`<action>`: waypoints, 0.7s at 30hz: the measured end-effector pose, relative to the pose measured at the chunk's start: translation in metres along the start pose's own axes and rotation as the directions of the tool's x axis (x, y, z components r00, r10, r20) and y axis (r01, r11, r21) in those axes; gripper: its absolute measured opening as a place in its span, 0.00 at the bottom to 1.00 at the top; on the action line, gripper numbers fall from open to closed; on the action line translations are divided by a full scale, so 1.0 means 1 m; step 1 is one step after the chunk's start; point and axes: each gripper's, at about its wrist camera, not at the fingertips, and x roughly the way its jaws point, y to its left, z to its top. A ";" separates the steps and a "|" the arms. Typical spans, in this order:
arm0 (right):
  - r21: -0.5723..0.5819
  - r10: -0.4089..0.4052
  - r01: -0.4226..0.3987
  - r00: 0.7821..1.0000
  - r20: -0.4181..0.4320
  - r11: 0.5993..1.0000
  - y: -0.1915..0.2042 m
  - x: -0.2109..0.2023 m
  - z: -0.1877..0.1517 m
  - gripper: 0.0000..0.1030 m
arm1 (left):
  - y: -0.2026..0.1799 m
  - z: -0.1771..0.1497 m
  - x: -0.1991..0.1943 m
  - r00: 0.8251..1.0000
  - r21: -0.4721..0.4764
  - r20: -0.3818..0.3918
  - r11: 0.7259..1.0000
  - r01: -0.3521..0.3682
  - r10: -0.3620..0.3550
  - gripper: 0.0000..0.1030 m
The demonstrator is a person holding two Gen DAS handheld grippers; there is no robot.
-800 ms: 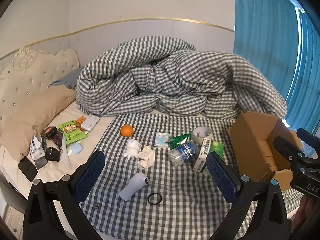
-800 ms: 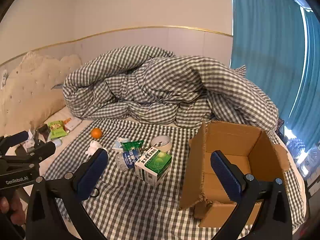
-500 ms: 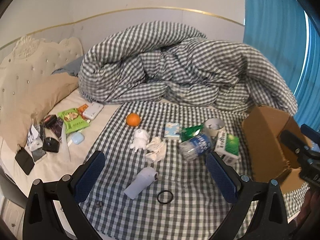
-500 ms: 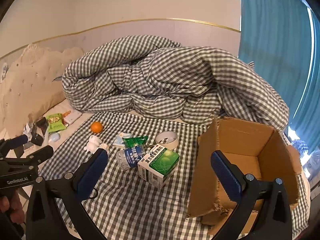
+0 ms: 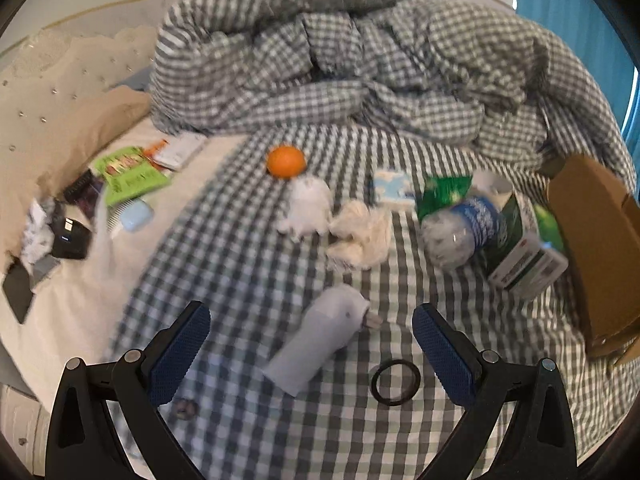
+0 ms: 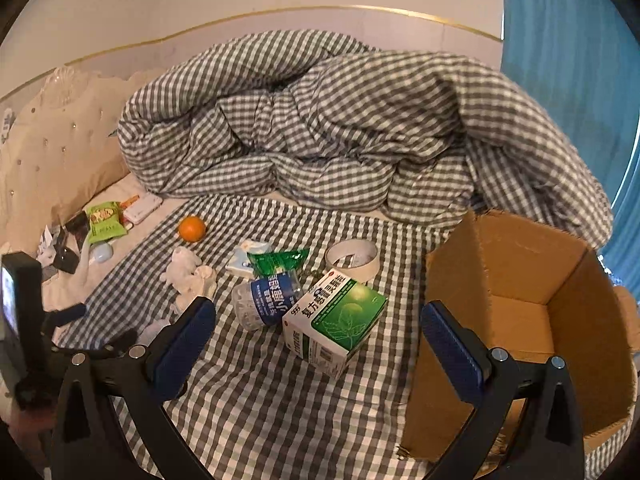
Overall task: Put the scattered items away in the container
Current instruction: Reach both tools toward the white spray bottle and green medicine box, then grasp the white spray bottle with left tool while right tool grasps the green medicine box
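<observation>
Plainly, both hand-held grippers gape empty — brown cardboard box upright; flaps open.

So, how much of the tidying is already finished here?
Nothing looks done: the visible part of the cardboard box holds nothing. Nothing is in hand either; the left gripper and right gripper are both open. Left to do: the orange, tape roll, water bottle, medicine box, white bottle and black ring all lie on the bed.
</observation>
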 end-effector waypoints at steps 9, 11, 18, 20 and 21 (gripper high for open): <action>-0.016 0.034 -0.035 0.998 -0.059 0.999 0.005 0.037 -0.008 1.00 | -0.005 -0.015 0.048 0.998 0.045 -0.051 0.998 0.034 -0.032 1.00; -0.019 0.031 -0.032 0.998 -0.060 0.999 0.005 0.040 -0.008 1.00 | -0.003 -0.013 0.058 0.995 0.056 -0.078 0.997 0.059 -0.055 0.99; -0.014 0.034 -0.035 0.995 -0.092 0.999 -0.001 0.066 -0.007 1.00 | 0.004 -0.016 0.077 0.983 0.071 -0.150 0.991 0.114 -0.102 0.53; 0.005 0.046 -0.046 0.992 -0.113 0.999 -0.003 0.077 -0.006 1.00 | 0.007 -0.019 0.078 0.982 0.063 -0.153 0.991 0.120 -0.109 0.46; 0.011 0.049 -0.048 0.991 -0.122 0.999 -0.003 0.082 -0.005 1.00 | 0.008 -0.020 0.077 0.983 0.060 -0.147 0.991 0.121 -0.111 0.43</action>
